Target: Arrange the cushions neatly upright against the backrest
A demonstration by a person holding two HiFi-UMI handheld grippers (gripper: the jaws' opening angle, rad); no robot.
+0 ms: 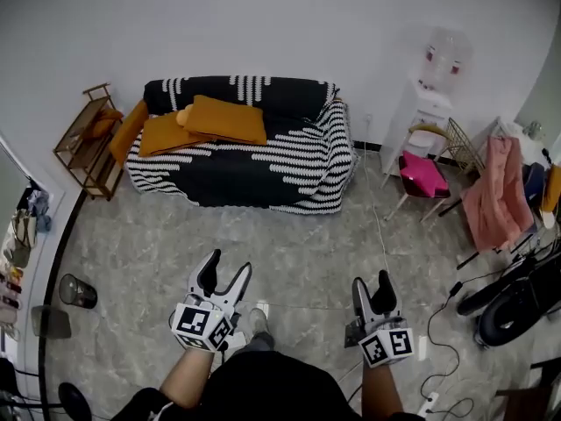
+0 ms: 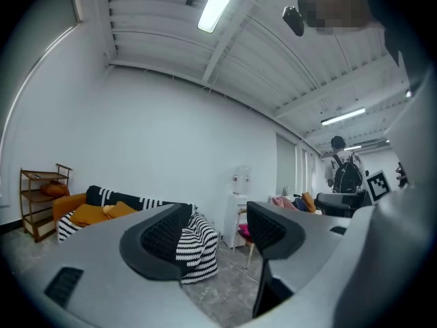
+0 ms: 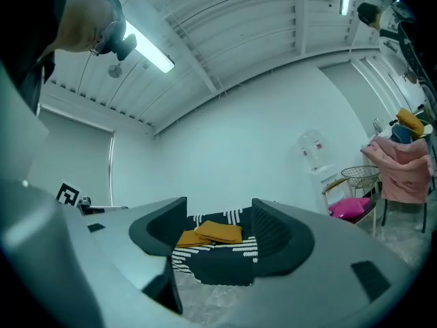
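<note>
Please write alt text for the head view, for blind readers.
Orange cushions lie flat, overlapping, on a black-and-white sofa by a white wall. Nearer, the left tongs and right tongs hover open and empty above the grey floor.

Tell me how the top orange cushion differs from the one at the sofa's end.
The top cushion lies flat, overlapping another cushion; the end cushion stands on edge at the sofa end. The top cushion shows its broad face, the end cushion a narrow side. Both are orange.
</note>
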